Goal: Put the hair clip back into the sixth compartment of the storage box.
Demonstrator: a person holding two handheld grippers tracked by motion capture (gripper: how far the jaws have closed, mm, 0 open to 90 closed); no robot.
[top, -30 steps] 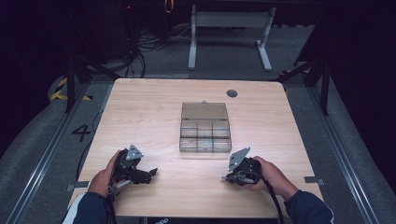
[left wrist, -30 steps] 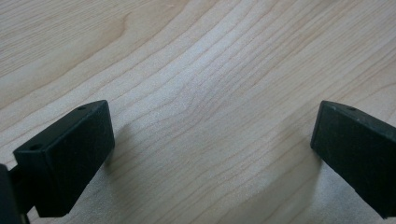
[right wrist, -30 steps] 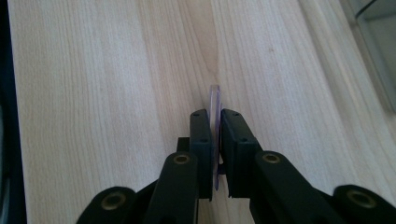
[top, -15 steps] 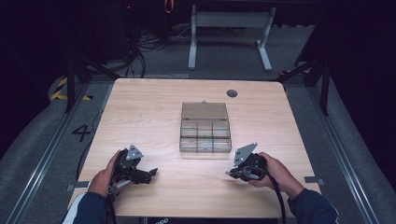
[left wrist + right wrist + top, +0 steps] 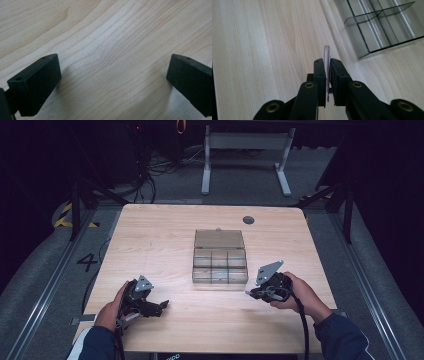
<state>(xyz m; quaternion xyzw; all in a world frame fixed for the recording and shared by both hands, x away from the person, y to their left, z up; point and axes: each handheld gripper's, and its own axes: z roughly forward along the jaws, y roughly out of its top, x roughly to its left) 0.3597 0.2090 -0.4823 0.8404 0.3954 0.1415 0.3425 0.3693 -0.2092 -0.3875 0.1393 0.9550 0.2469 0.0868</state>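
- Jaws of the right gripper [image 5: 327,72] clench a thin clear disc [image 5: 326,53] (edge-on, purplish), near-right of the clear compartment box [image 5: 220,262].
- Left gripper [image 5: 159,307] jaws released above bare desk [image 5: 150,235].

A pale wooden surface [image 5: 165,245] with rounded corners stands in a dim room, lit from above so that its grain shows clearly while everything around it falls into shadow. A small dark round cap [image 5: 248,220] sits near its far edge. The floor [image 5: 240,185] is grey carpet. Beyond the far edge stands a grey metal stand [image 5: 245,150] with two legs on long feet. Black cables [image 5: 150,167] lie tangled at the far left. Yellow and black striped tape [image 5: 65,215] and a number four [image 5: 87,262] mark the floor at left.
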